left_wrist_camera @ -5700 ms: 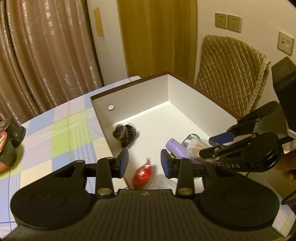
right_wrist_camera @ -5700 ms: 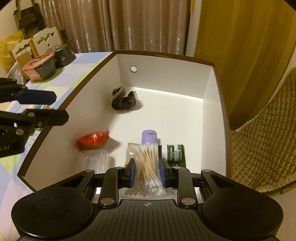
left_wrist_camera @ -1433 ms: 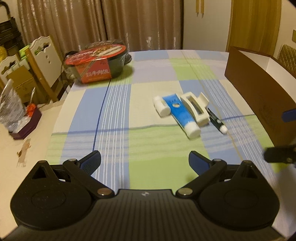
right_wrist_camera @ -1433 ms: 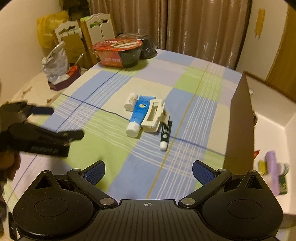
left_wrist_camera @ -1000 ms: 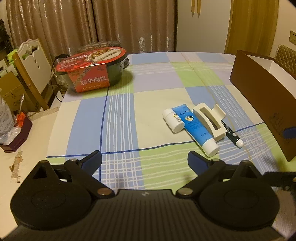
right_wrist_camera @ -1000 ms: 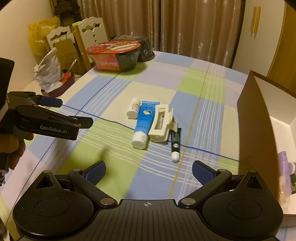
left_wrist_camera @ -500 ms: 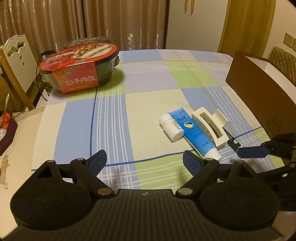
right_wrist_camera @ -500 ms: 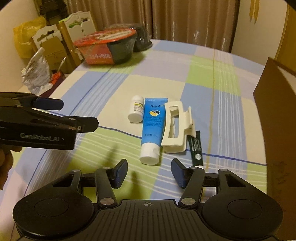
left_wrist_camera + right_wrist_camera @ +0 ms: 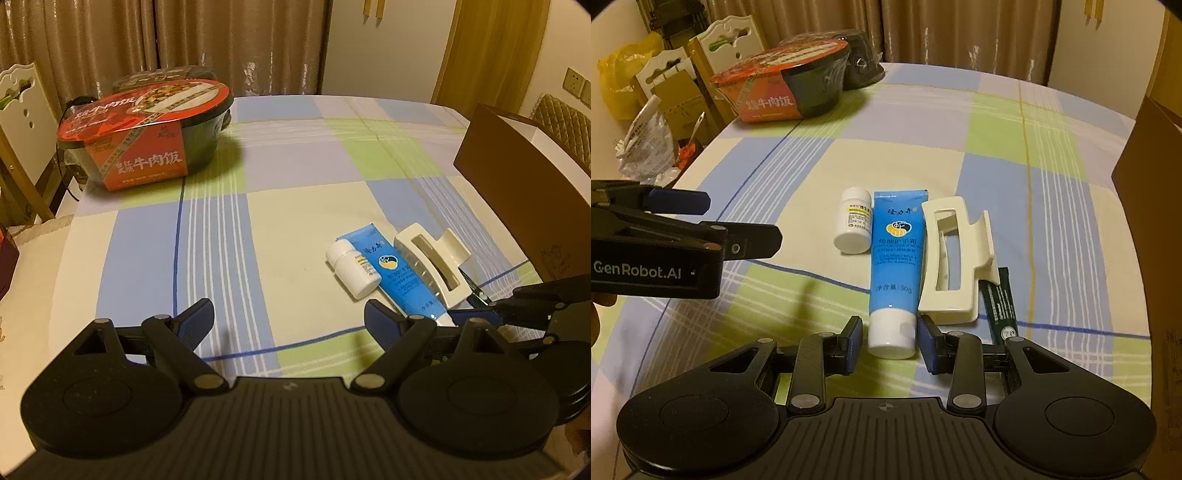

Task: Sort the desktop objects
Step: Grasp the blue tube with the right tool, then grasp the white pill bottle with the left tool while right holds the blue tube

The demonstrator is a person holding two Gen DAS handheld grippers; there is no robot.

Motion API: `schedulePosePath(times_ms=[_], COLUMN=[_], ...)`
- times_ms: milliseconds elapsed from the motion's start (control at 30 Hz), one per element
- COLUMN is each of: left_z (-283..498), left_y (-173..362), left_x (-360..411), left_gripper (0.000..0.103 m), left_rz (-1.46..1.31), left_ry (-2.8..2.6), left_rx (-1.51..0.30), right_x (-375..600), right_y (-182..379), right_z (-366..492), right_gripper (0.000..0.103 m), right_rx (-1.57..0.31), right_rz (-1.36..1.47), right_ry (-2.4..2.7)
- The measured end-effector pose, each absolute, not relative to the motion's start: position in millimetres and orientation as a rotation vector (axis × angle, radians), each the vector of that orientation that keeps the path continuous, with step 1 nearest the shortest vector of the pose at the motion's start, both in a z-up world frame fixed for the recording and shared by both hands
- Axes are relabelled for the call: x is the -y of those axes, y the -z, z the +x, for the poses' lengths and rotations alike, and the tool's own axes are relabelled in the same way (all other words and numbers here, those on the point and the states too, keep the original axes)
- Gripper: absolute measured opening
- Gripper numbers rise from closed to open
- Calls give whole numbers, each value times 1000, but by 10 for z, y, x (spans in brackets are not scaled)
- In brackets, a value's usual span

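Observation:
On the checked cloth lie, side by side, a white pill bottle [image 9: 352,267] [image 9: 854,225], a blue tube [image 9: 400,273] [image 9: 895,251], a cream hair claw clip [image 9: 432,258] [image 9: 955,258] and a thin dark green tube [image 9: 476,290] [image 9: 999,306]. My right gripper [image 9: 890,347] [image 9: 491,306] is low over the cloth, its fingers straddling the blue tube's white cap with a thin gap on each side; the tube still lies flat. My left gripper [image 9: 290,319] [image 9: 738,219] hovers wide open and empty, to the left of the pill bottle.
A brown box with a white inside [image 9: 517,192] [image 9: 1152,184] stands at the table's right edge. A red-lidded instant rice bowl [image 9: 147,136] [image 9: 786,85] sits at the far left with a dark bowl [image 9: 862,62] behind it. White chairs [image 9: 720,48] and bags stand beyond the table's left edge.
My right gripper has moved forward and down to the blue tube, and its fingers have narrowed from wide open to just around the cap. The left gripper has drifted slightly nearer the objects.

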State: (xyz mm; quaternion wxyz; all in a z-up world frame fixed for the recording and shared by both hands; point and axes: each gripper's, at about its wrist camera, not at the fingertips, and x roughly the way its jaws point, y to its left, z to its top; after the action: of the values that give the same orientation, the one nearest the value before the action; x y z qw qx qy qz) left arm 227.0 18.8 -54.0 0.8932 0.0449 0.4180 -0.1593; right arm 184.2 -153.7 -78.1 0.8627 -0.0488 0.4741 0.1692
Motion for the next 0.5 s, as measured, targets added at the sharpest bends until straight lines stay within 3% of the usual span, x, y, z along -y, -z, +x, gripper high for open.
schedulePosePath(times_ms=[200,300,500], left_z=[2308,2311,2355], left_y=[564,570,577], left_x=[-164,-158,-108], left_gripper=[86,86,79], left_rz=[100,102,97], left_ry=[333,332,342], left_rx=[-873,-876,-879], right_x=[1502,1507,1586], right_y=[811,811,784], right_z=[1874,1889,1805], right_gripper=[37,29,28], right_rx=[-983,-983,-1016], right_rz=[-134,-140,-147], right_ry=[-353,-343,-378])
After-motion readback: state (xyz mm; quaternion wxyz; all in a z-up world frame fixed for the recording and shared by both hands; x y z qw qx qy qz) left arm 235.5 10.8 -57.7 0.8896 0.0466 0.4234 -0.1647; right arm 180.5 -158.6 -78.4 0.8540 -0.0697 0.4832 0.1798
